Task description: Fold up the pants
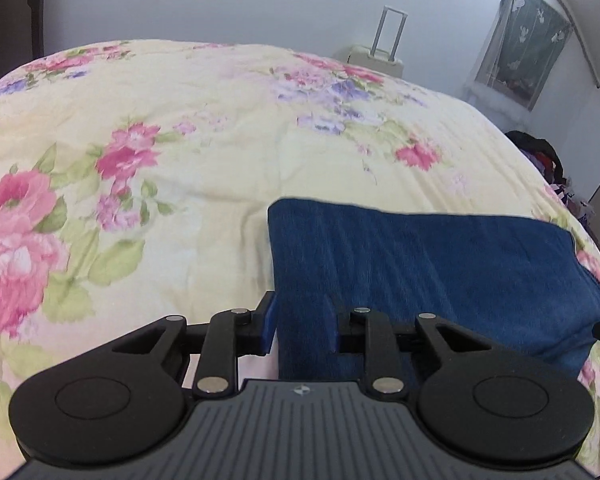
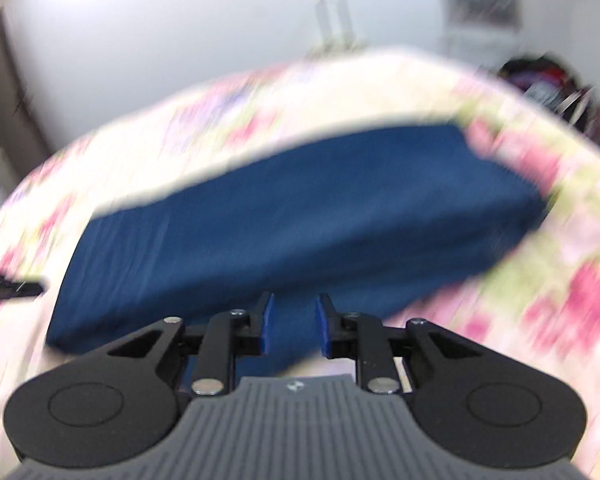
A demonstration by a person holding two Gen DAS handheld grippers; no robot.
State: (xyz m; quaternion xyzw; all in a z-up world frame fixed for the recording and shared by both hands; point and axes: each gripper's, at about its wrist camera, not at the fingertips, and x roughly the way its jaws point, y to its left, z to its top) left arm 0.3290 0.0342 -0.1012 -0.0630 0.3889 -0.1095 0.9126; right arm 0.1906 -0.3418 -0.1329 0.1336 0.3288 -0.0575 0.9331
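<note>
Since the pants [image 1: 432, 272] lie as a thick blue block on the near edge of the flowered bedspread [image 1: 188, 120], the folding is judged to be at or close to its last step. In the left wrist view the left gripper [image 1: 302, 326] is seen at the near left corner of the pants, its fingers [image 1: 269, 322] spread, with cloth lying between them; whether that cloth is pinched or merely straddled cannot be told, though the wide gap suggests it is released. The right wrist view is badly blurred. There the right gripper [image 2: 292, 328] is placed at the near edge of the pants [image 2: 300, 216], its jaws likewise parted over blue cloth, and nothing is seen to be clamped.

A suitcase [image 1: 380, 58] stands beyond the far side of the bedspread, well apart from the pants.

For the next move, either a final fold across the block or a clean withdrawal would be called for; care would be needed so that the stacked layers are not dragged askew.
</note>
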